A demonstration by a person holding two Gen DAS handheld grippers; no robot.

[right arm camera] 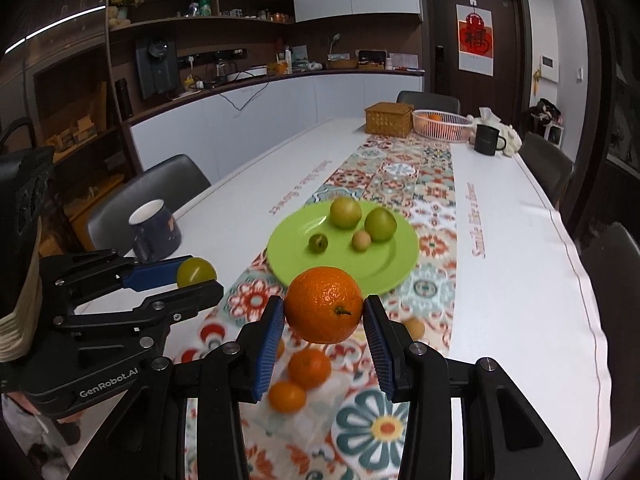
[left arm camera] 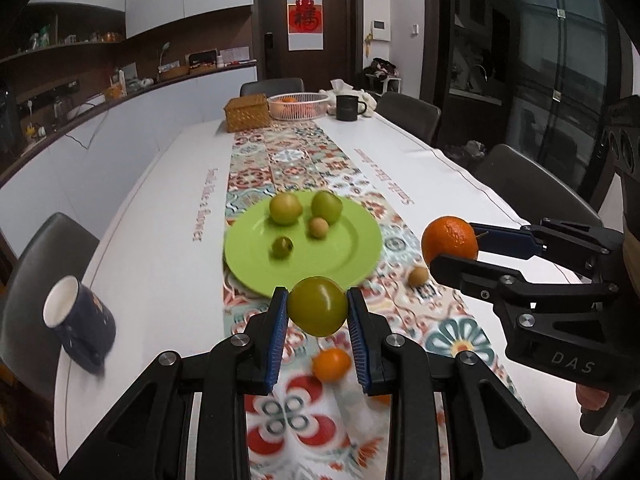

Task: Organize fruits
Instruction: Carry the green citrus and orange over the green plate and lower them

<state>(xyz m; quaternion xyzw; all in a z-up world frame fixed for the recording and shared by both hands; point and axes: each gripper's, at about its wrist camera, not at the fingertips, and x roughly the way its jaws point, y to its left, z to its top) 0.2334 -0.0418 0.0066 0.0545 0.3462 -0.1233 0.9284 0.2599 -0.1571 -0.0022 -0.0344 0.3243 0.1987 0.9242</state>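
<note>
My left gripper (left arm camera: 317, 308) is shut on a green fruit (left arm camera: 318, 306), held above the table in front of the green plate (left arm camera: 352, 248). In the right wrist view my right gripper (right arm camera: 323, 312) is shut on an orange (right arm camera: 323, 304), also lifted off the runner. The plate (right arm camera: 384, 268) holds two large green fruits (left arm camera: 285, 209) (left arm camera: 327, 207), a small green one (left arm camera: 282, 247) and a small tan one (left arm camera: 319, 227). Two small oranges (right arm camera: 309, 367) (right arm camera: 286, 396) and a tan fruit (right arm camera: 415, 327) lie loose on the patterned runner below the grippers.
A dark blue mug (left arm camera: 80, 320) stands on the white cloth left of the plate. At the far end are a wicker box (left arm camera: 247, 112), a white basket (left arm camera: 298, 105) with oranges and a black mug (left arm camera: 347, 107). Grey chairs (left arm camera: 532, 184) line both sides.
</note>
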